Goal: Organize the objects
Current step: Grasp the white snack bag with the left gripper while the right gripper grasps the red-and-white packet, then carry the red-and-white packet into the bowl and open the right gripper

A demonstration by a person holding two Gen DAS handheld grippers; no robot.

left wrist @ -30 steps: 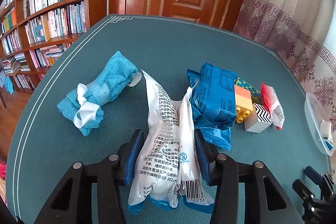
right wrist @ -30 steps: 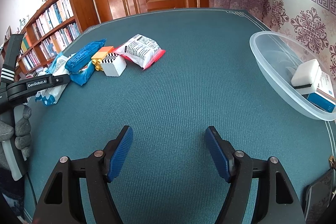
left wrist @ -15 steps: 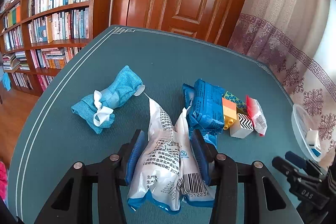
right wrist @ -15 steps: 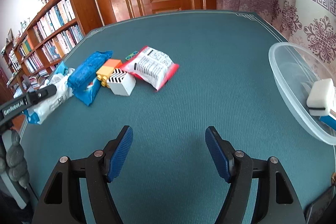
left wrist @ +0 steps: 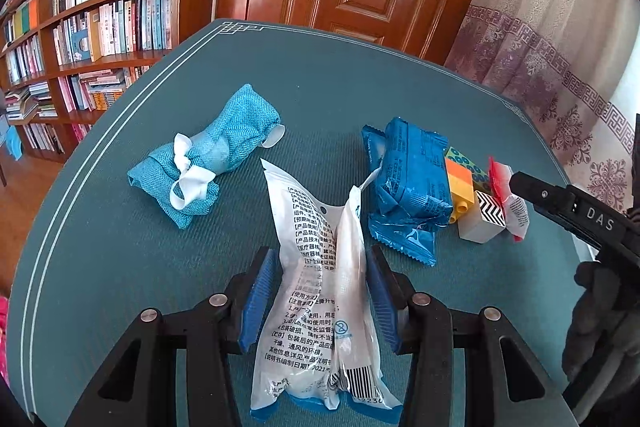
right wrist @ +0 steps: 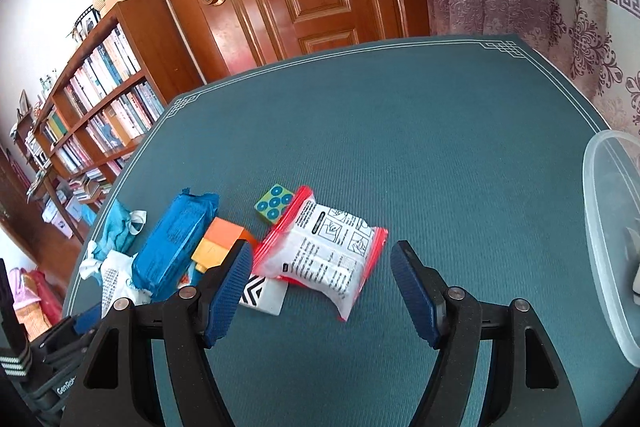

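Clutter sits bunched on the teal table (right wrist: 400,131): a blue snack pack (right wrist: 176,243), an orange-yellow block (right wrist: 218,241), a zigzag-patterned white block (right wrist: 262,295), a green dotted cube (right wrist: 275,207) and a red-edged white pouch (right wrist: 324,259), with a blue cloth bundle (left wrist: 208,163) lying apart on the far left side. The left gripper (left wrist: 320,299) is clamped on a white printed packet (left wrist: 320,283), its 2 blue pads pressing the crumpled film from either side, and the packet's long axis runs straight out along the fingers. The right gripper (right wrist: 320,291) has its jaws standing apart with nothing between the pads, and it hovers just short of the red-edged white pouch (the nearest loose item to it). That pouch lies directly ahead of the right fingers, centred in the gap between them, and its long axis runs diagonally from the upper left to the lower right of the right wrist view, so the jaws would probably need to span its shorter width. The right hand is clearly the nearer one for this pick, since the left is occupied. A clear plastic bowl (right wrist: 600,227) rests at the table's right edge, well apart from the pile, and is the likely place for both the pouch and the held packet.
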